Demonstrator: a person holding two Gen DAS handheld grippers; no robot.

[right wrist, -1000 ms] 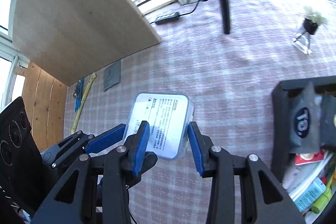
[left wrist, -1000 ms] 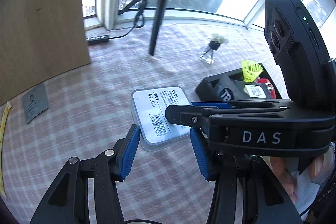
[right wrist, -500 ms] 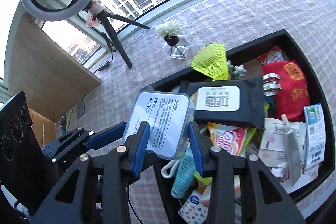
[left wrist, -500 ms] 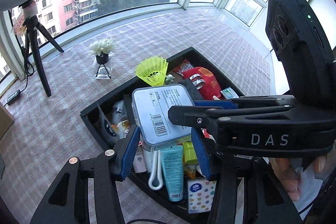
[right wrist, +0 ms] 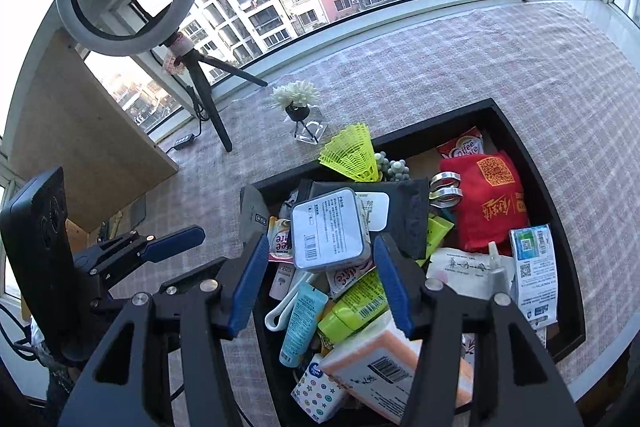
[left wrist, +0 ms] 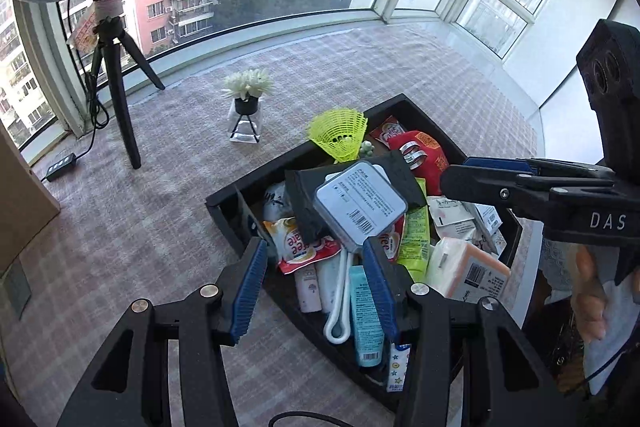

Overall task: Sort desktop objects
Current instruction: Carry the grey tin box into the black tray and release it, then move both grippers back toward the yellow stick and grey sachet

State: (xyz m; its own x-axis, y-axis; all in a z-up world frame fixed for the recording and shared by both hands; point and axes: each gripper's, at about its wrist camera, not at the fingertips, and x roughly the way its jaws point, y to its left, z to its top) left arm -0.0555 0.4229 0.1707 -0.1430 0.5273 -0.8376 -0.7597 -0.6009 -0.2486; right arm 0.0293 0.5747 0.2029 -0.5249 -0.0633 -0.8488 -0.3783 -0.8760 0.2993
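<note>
The right gripper (right wrist: 320,283) has just been spreading its jaws and stands released, nothing pinched between its blue pads; the clear plastic box (right wrist: 327,231) lies just beyond them atop the black pouch (right wrist: 408,215) in the black tray (right wrist: 532,163); the left gripper (left wrist: 316,287) hangs alongside, likewise unclenched and empty; a yellow shuttlecock (right wrist: 354,153) sits farther off at the tray's far edge.

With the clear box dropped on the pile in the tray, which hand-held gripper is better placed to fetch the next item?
Either, about evenly: the left hand-held gripper and right hand-held gripper both hang open over the tray, the clear box lying loose.
</note>
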